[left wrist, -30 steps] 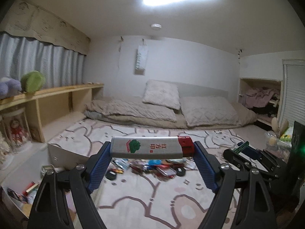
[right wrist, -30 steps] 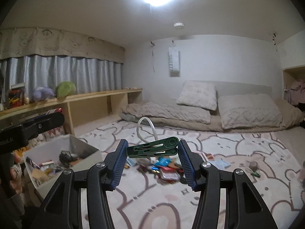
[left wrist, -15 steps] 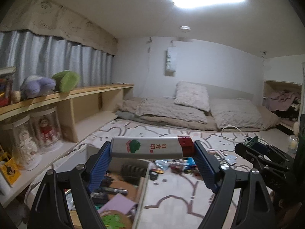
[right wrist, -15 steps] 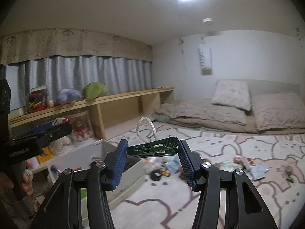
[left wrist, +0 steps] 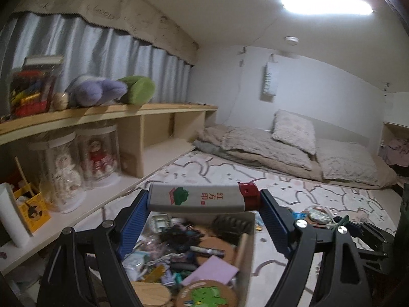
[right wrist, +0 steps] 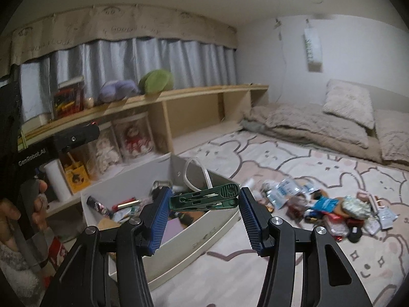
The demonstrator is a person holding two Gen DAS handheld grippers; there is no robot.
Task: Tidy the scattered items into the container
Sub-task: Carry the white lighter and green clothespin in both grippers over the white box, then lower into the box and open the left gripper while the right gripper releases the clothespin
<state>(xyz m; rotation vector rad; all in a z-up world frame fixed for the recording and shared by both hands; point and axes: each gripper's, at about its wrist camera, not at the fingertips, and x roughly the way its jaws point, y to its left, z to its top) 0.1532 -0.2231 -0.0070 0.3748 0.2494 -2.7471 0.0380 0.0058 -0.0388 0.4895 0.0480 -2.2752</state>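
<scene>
My left gripper point(left wrist: 203, 200) is shut on a grey lighter point(left wrist: 199, 197) with a red cap and holds it crosswise above the white storage box point(left wrist: 246, 250), which holds several small items. My right gripper point(right wrist: 204, 200) is shut on a green clothes peg point(right wrist: 204, 201) with a white hook, held over the box's near wall point(right wrist: 194, 232). A pile of scattered items point(right wrist: 322, 204) lies on the patterned rug to the right of the box. The left gripper body point(right wrist: 74, 135) shows at the left of the right wrist view.
A wooden shelf point(left wrist: 107, 113) runs along the left wall with plush toys point(left wrist: 97, 90) and clear doll jars point(left wrist: 97, 153). Bedding and pillows point(left wrist: 294, 143) lie at the far end of the rug. The right gripper point(left wrist: 358, 232) shows at the right edge of the left wrist view.
Both grippers have swung left from the pile toward the box. The left one now hangs over the box's contents, and the right one has come over its near wall. Both grips are unchanged.
</scene>
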